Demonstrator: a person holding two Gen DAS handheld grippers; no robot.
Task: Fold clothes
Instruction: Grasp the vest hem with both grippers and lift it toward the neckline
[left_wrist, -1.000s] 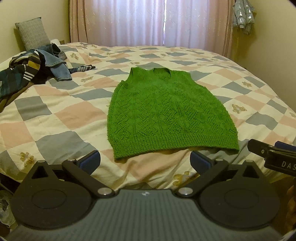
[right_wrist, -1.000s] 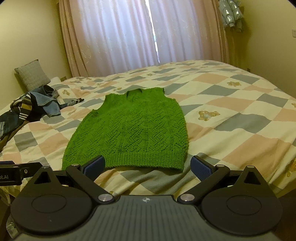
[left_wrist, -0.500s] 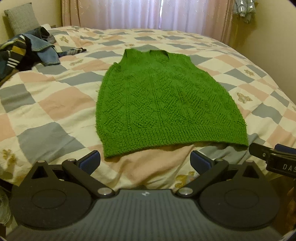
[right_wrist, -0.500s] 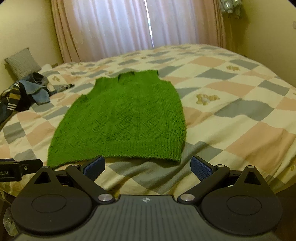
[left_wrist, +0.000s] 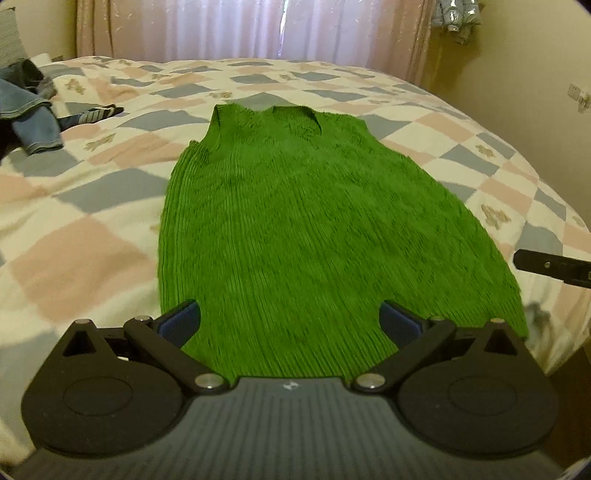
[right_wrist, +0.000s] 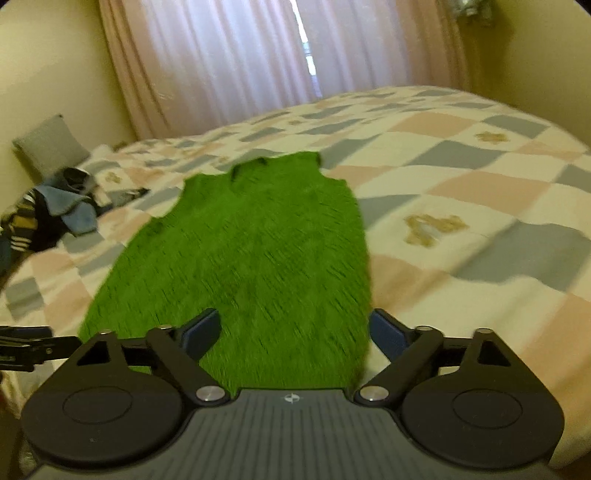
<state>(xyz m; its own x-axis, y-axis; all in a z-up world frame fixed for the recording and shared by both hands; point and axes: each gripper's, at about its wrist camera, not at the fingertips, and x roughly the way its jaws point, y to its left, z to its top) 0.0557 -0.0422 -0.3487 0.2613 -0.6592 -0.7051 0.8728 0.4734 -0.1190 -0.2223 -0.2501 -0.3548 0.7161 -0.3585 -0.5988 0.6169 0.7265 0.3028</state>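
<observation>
The bed (left_wrist: 92, 236), under a checked quilt, carries a green knitted vest (left_wrist: 314, 229) lying flat, hem at the near edge. A heap of clothes (right_wrist: 44, 218) sits toward the far left corner. Over the hem, the left tool (left_wrist: 290, 319) gapes wide, empty; the right tool (right_wrist: 293, 330), jaws just narrowing, grips nothing.

Both grippers closer over the green vest (left_wrist: 314, 229) — hem now beneath, right gripper (right_wrist: 293, 332) jaws narrowing (nothing gripped)

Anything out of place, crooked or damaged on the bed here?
Nothing stands out. The green knitted vest lies flat and unfolded on the checked quilt; a loose heap of other clothes sits near the pillow.
</observation>
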